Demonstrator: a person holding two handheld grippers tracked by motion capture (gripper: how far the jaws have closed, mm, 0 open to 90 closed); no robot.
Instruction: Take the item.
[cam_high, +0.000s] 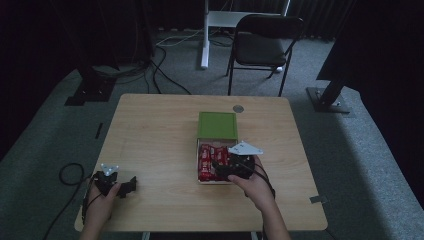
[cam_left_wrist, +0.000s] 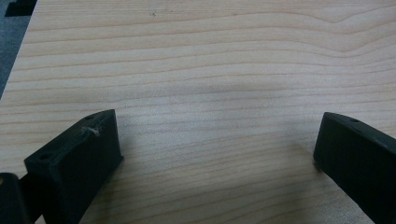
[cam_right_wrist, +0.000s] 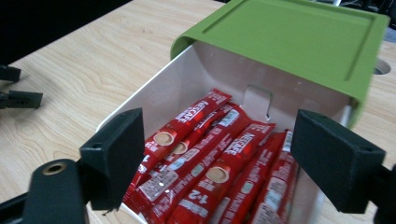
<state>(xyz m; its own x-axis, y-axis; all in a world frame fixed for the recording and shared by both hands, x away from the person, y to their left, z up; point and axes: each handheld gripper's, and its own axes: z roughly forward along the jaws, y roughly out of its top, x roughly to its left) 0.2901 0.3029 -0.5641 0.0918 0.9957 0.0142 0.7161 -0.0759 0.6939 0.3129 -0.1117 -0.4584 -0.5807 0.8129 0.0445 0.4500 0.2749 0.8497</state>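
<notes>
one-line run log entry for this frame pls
left hand-held gripper: open, on bare table | right hand-held gripper: open over white drawer, nothing gripped | red sachets: in drawer | green box: drawer pulled out

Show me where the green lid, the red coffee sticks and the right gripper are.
green lid (cam_right_wrist: 299, 39), right gripper view, its flat top.
red coffee sticks (cam_right_wrist: 219, 154), right gripper view, the middle of one packet.
right gripper (cam_right_wrist: 217, 154), right gripper view, midway between its open jaws.

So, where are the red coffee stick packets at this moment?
In the high view, the red coffee stick packets lie in the white pulled-out drawer of the green box, right of the table's centre, under the open right gripper.
</notes>
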